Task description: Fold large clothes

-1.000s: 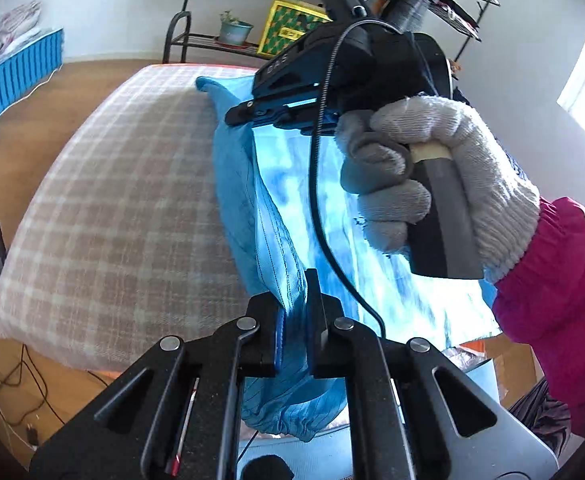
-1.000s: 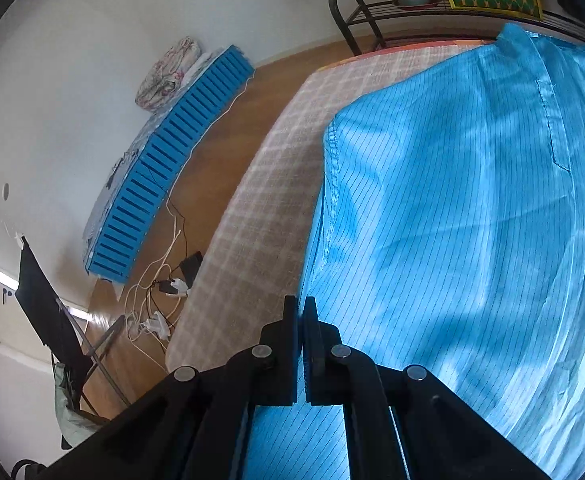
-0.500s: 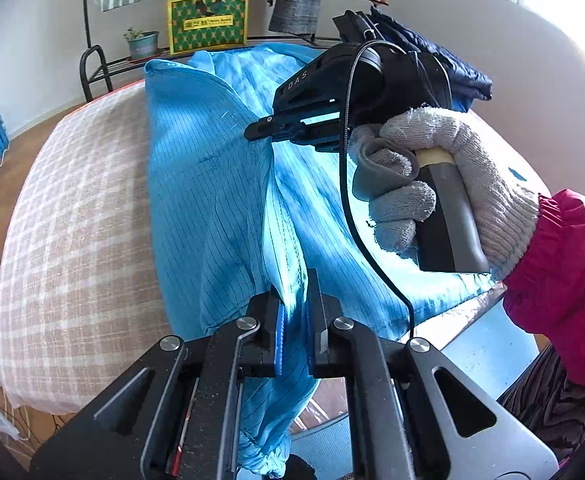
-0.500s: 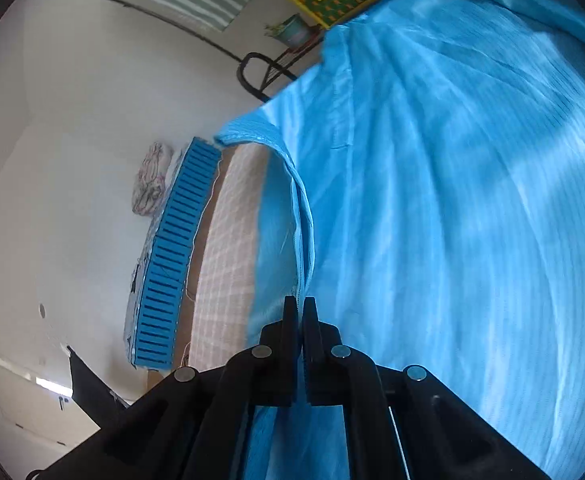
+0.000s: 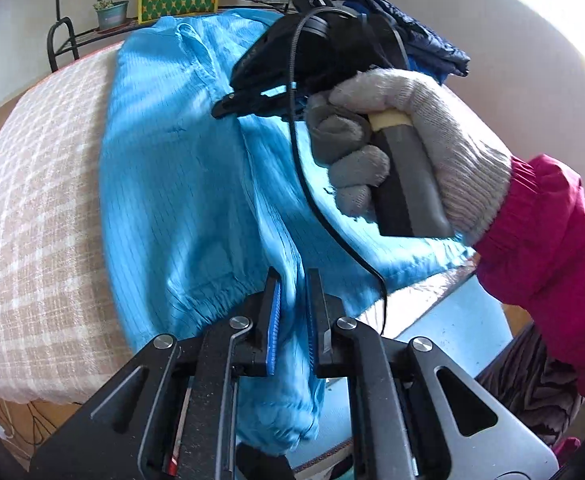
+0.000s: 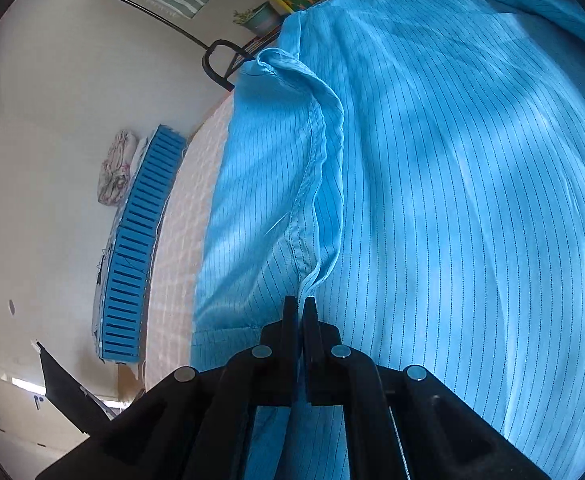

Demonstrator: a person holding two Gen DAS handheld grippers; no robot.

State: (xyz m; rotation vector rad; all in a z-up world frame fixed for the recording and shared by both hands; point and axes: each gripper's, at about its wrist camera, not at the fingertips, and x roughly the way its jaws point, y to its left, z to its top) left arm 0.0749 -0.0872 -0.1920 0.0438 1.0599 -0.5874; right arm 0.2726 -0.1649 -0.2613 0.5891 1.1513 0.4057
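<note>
Since a second ago, the blue garment (image 5: 180,184) has been drawn farther across the checked bed (image 5: 36,208), covering more of it. The left gripper (image 5: 292,312) is clamped on a bunched fold near the elastic hem. The right gripper (image 6: 299,320) pinches a raised seam.

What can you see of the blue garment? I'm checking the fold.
The blue garment is thin, light blue, pinstriped fabric with an elastic gathered hem. It lies spread on the checked cover, its near end hanging off the edge. The left hand-held gripper pinches a raised fold; the right hand-held gripper clamps a stitched seam edge.
</note>
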